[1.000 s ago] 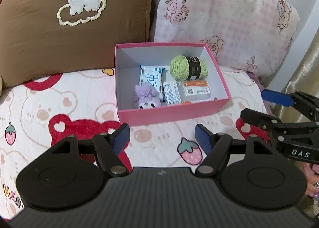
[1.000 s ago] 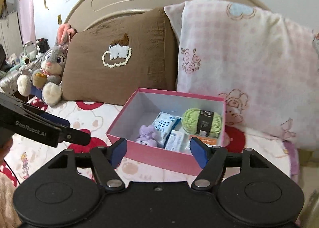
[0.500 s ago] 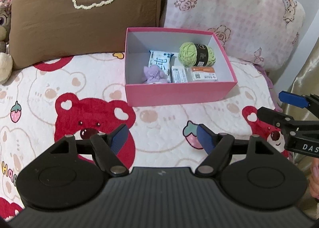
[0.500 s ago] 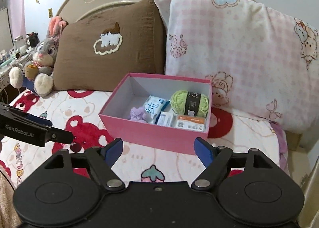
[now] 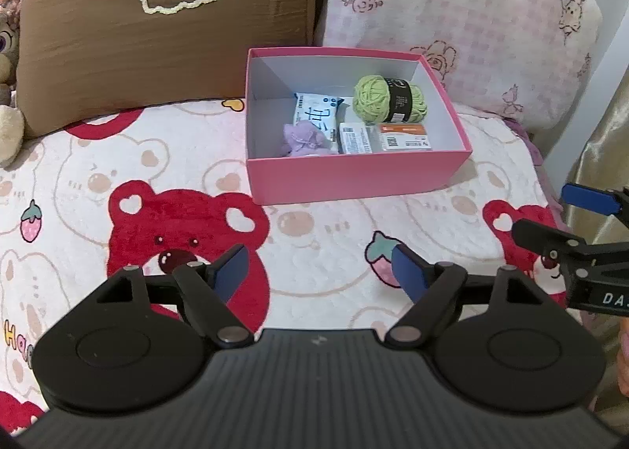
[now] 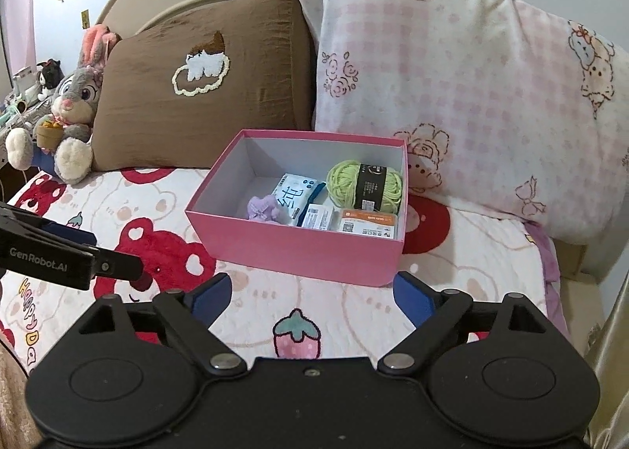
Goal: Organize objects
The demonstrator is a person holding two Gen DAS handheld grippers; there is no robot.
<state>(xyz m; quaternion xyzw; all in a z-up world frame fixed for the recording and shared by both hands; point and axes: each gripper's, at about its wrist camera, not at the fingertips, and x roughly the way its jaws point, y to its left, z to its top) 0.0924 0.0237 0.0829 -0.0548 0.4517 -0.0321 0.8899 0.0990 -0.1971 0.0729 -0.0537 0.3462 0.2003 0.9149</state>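
A pink box [image 5: 354,175] [image 6: 291,248] sits on the bear-print blanket in front of the pillows. Inside lie a green yarn ball [image 5: 389,99] [image 6: 365,185], a blue-and-white tissue pack [image 5: 316,113] [image 6: 293,193], a purple plush [image 5: 302,138] [image 6: 263,209], a small white packet [image 5: 355,138] and an orange-labelled case [image 5: 405,136] [image 6: 367,225]. My left gripper [image 5: 320,272] hovers over the blanket short of the box, jaws opening, nothing between them. My right gripper [image 6: 310,291] is also back from the box, jaws opening and empty; it shows at the right edge of the left wrist view [image 5: 558,221].
A brown pillow [image 6: 196,95] and a pink checked pillow [image 6: 471,95] lean on the headboard behind the box. A grey rabbit plush [image 6: 70,115] sits at the left. The bed's right edge meets a gold curtain [image 5: 601,158].
Both grippers pulled back from the box, which now looks smaller and farther off. Both pairs of jaws stand wider apart than before.
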